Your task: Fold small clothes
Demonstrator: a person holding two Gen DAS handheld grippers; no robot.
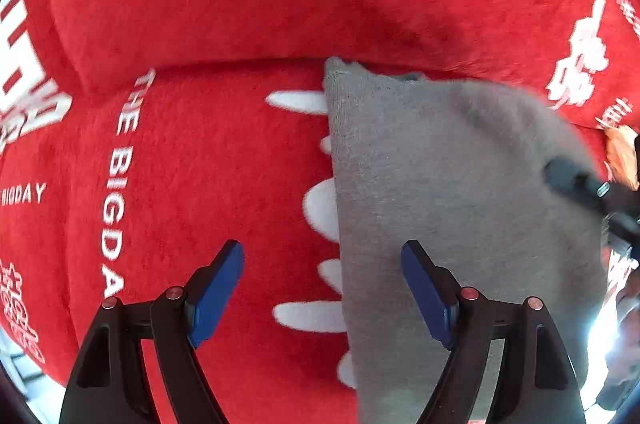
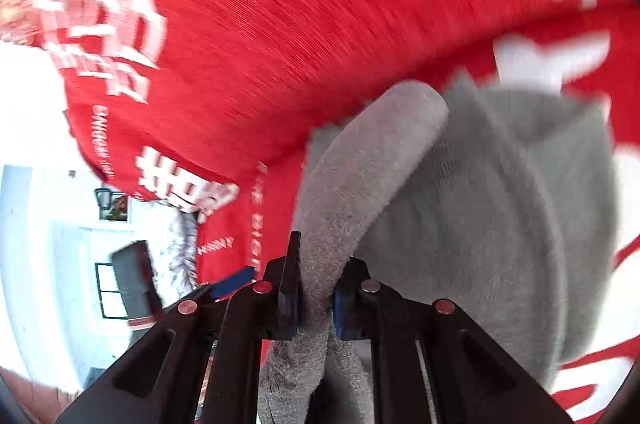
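Observation:
A small grey knitted garment (image 1: pixel 440 192) lies on a red fleece blanket (image 1: pixel 224 8) printed with white letters. My left gripper (image 1: pixel 322 266) hangs open above it, pointing steeply down; its right blue pad is over the grey cloth, its left pad over bare red blanket, and nothing sits between them. In the right wrist view, my right gripper (image 2: pixel 316 298) is shut on a raised fold of the grey garment (image 2: pixel 500 216), which curls up from the jaws and hangs loosely behind. The other gripper appears as a dark blurred shape (image 1: pixel 588 188) at the garment's right edge.
The red blanket (image 2: pixel 280 24) covers nearly the whole surface, with a raised fold running across its far side. Its left edge drops off to a white room with a dark window frame (image 2: pixel 112 288) and a picture on the wall.

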